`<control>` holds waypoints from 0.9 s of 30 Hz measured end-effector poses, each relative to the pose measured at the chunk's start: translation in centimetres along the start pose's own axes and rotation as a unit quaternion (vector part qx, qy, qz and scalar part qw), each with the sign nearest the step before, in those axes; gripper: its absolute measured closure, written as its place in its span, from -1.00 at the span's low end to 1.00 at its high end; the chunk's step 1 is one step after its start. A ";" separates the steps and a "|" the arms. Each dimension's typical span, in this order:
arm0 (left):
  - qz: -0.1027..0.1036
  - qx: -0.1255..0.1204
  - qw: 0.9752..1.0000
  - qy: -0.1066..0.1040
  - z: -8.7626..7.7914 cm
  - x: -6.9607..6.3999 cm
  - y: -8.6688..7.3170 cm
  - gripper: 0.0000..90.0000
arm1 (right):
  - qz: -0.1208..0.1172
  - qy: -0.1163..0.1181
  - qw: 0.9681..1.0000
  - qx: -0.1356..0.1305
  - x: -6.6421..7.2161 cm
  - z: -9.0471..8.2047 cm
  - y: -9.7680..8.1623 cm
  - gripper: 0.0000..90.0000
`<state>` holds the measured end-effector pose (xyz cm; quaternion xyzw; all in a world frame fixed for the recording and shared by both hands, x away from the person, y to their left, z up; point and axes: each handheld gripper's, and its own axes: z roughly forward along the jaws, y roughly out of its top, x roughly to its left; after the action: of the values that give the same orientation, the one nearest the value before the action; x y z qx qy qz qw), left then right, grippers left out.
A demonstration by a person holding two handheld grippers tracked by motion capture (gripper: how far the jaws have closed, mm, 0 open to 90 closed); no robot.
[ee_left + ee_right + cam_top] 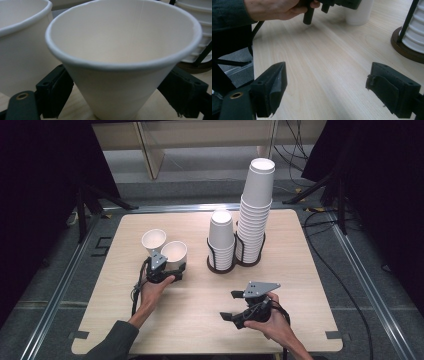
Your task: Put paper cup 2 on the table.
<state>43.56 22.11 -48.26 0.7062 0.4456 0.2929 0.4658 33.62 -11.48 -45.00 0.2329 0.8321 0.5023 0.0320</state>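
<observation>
Wooden table [200,310] is holding two loose cups and two cup stacks. Left gripper [167,270] is bracketing one cup [174,252], contact unclear. Right gripper [233,305] is gaping, holding nothing.

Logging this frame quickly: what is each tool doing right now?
Left tool: jaws open around the paper cup, either side of it, no visible contact.
Right tool: open, holding nothing, above the table.

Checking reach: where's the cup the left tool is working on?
High view: the cup stands upright on the table's left half, between the left tool's jaws, beside a second loose cup and left of the short racked stack.
</observation>
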 end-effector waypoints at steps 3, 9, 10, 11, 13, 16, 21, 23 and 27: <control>0.000 0.003 1.000 -0.004 -0.5 0.0 0.0 -0.68 | -0.005 -0.003 1.000 -0.001 0.0 0.0 0.0 -0.64; 0.009 0.011 1.000 -0.008 -1.7 -0.3 0.0 -0.68 | -0.004 -0.004 1.000 -0.002 0.0 0.0 0.0 -0.64; 0.009 0.012 1.000 -0.009 -1.8 -0.3 -0.1 -0.68 | -0.005 -0.004 1.000 -0.003 0.0 0.0 0.0 -0.64; 0.009 0.016 1.000 -0.007 -2.0 -0.3 -0.1 -0.68 | -0.004 -0.004 1.000 -0.002 0.0 -0.1 0.0 -0.64; 0.008 0.013 1.000 -0.010 -2.2 -0.3 -0.3 -0.68 | -0.004 -0.004 1.000 -0.002 0.0 0.0 0.0 -0.64; 0.007 0.014 1.000 -0.011 -2.7 -0.2 -0.5 -0.68 | -0.002 -0.004 1.000 -0.003 -0.1 -0.1 0.0 -0.64; 0.005 0.018 1.000 -0.011 -3.7 -0.2 -0.6 -0.68 | -0.007 -0.005 1.000 -0.003 0.0 0.0 0.0 -0.64; 0.004 0.017 1.000 -0.012 -4.0 -0.3 -0.7 -0.68 | -0.006 -0.004 1.000 -0.003 0.0 -0.1 0.0 -0.64; -0.005 0.017 1.000 -0.022 -4.8 -0.6 -0.9 -0.68 | -0.004 -0.004 1.000 -0.003 0.0 -0.1 0.0 -0.64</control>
<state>38.99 23.66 -47.23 0.7178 0.4435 0.2679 0.4650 33.58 -11.53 -44.91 0.2311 0.8316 0.5035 0.0379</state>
